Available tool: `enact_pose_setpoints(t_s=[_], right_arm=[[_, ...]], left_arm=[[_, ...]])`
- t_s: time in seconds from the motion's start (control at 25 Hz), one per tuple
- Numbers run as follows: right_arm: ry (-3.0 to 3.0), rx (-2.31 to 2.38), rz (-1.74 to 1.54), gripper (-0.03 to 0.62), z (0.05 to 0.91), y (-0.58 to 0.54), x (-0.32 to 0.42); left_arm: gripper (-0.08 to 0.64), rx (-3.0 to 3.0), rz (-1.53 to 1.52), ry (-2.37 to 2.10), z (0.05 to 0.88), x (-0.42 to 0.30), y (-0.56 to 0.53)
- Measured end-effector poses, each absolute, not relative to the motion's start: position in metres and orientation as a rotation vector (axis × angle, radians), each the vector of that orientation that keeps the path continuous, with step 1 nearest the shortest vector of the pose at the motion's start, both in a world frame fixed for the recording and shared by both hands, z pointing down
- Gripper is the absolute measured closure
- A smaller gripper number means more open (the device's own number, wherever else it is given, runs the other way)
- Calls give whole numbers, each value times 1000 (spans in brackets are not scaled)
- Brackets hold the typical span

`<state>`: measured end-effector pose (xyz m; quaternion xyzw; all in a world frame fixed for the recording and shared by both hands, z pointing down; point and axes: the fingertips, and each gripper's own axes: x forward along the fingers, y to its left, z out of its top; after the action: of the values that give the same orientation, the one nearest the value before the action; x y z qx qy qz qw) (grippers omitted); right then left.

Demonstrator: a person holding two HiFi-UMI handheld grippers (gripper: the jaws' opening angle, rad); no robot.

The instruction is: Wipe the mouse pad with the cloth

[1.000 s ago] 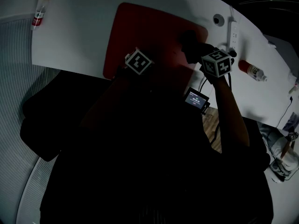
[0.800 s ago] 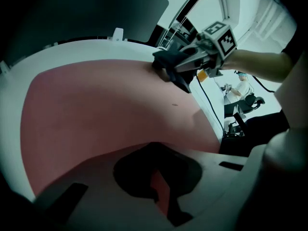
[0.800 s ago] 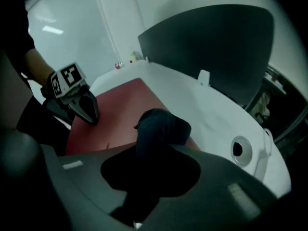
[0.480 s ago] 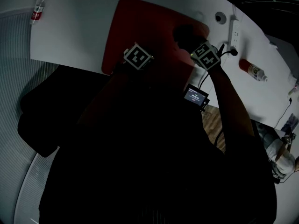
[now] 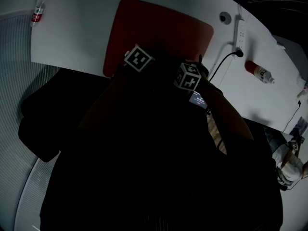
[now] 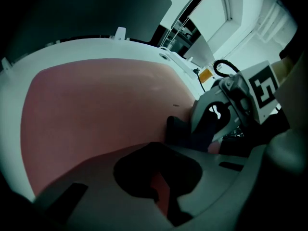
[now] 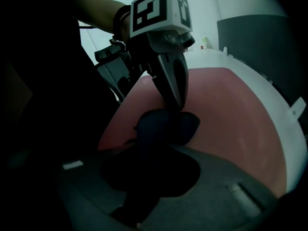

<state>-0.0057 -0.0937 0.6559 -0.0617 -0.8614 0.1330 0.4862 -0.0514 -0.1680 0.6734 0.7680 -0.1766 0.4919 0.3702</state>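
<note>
The red mouse pad (image 5: 154, 28) lies on the white table (image 5: 77, 32). My right gripper (image 7: 144, 201) is shut on a dark cloth (image 7: 163, 126), which rests bunched on the pad's near part. The left gripper view shows the same cloth (image 6: 179, 129) in front of the right gripper (image 6: 202, 129). My left gripper (image 7: 175, 102) stands shut, its tips down on the pad right at the cloth's far edge. From the head, only the two marker cubes show, left (image 5: 138, 58) and right (image 5: 187, 77), close together over the pad's near edge.
A white power strip (image 5: 240, 30) with a black cable (image 5: 221, 64) lies right of the pad, beside a round grommet (image 5: 224, 18). Red-labelled bottles lie at the right (image 5: 259, 72) and far left (image 5: 38, 11). A small lit screen (image 5: 198, 100) hangs by the table edge.
My right gripper has dragged the cloth from the pad's far right corner back toward the near edge, ending next to the left gripper. The left gripper has barely moved.
</note>
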Motion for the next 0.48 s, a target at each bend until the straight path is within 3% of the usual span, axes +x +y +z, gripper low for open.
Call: enact_pose_setpoints(t_s=[0.16, 0.36, 0.48], right_arm=[[-2118, -40, 331, 517, 660, -142, 26], [-2041, 498, 476, 514, 654, -258, 109], [-1974, 703, 488, 517, 653, -272, 125]], left_arm=[[554, 1984, 1246, -460, 673, -50, -168], [554, 1968, 1243, -484, 673, -54, -167], [554, 1976, 1225, -480, 674, -53, -167]])
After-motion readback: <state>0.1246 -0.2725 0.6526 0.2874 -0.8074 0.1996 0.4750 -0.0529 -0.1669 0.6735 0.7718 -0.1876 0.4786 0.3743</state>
